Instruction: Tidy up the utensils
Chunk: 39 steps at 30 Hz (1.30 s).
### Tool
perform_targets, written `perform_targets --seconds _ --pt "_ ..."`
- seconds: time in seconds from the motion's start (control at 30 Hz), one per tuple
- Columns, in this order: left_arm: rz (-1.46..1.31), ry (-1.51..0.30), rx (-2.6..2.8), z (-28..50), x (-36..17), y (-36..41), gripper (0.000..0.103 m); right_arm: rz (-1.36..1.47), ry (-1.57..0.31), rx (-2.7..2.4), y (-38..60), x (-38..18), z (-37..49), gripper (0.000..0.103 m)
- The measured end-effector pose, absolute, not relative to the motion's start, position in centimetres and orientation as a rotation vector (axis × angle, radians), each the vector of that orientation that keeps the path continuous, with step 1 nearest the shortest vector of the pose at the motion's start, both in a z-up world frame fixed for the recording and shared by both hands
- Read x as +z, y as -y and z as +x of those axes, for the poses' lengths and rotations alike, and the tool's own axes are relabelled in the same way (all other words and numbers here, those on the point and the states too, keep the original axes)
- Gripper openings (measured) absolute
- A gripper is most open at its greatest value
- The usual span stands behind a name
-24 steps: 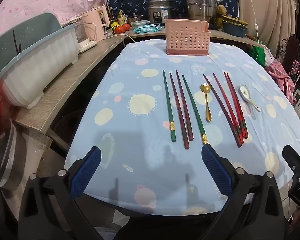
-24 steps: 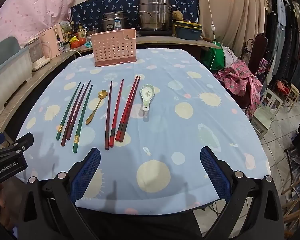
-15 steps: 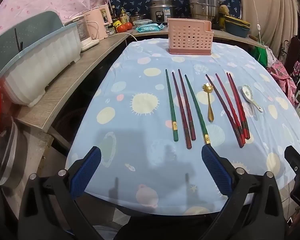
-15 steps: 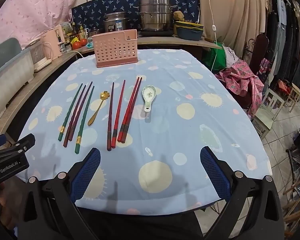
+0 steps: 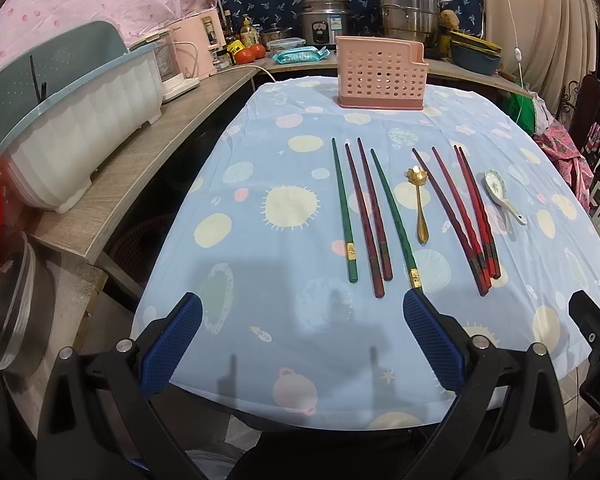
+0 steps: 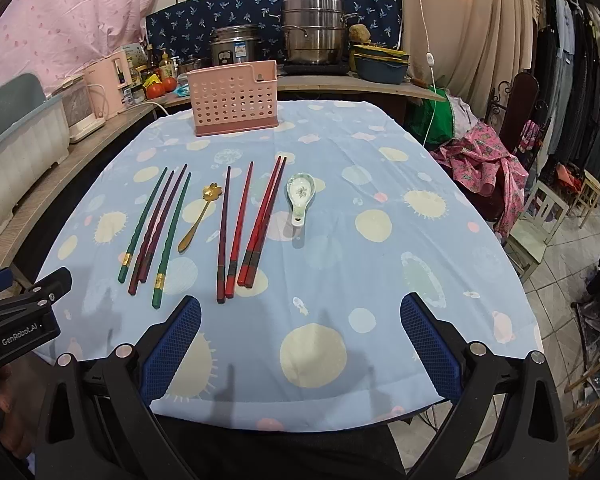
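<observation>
A pink perforated utensil holder (image 5: 381,73) (image 6: 236,98) stands at the table's far end. Green and dark red chopsticks (image 5: 365,210) (image 6: 156,222), a gold spoon (image 5: 419,204) (image 6: 199,218), several red chopsticks (image 5: 462,216) (image 6: 252,224) and a white ceramic spoon (image 5: 500,194) (image 6: 300,196) lie in a row mid-table. My left gripper (image 5: 302,342) is open and empty above the near edge, in front of the green chopsticks. My right gripper (image 6: 300,344) is open and empty, near the red chopsticks' ends.
The table wears a blue spotted cloth (image 5: 260,260) (image 6: 380,264). A wooden counter (image 5: 140,168) on the left carries a white dish rack (image 5: 76,120) and a pink appliance (image 5: 192,52). Steel pots (image 6: 314,32) stand behind. A chair and clothes (image 6: 492,160) are at the right.
Both grippers have drifted slightly back and down toward the near edge; the utensils look a little farther up-frame. Nothing on the table has moved.
</observation>
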State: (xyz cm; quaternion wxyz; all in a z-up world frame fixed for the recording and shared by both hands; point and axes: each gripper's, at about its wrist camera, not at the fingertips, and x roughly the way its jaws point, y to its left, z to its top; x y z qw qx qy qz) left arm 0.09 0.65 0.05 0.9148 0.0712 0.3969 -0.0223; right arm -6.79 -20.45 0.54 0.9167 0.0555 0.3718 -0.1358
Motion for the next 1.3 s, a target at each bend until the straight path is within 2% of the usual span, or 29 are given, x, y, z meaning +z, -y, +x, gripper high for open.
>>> perform_targets --seconds 1.3 --pt "0.134 -0.828 -0.037 0.09 -0.23 -0.96 0.096 0.112 -0.758 -0.277 20.54 0.49 -6.82 0.096"
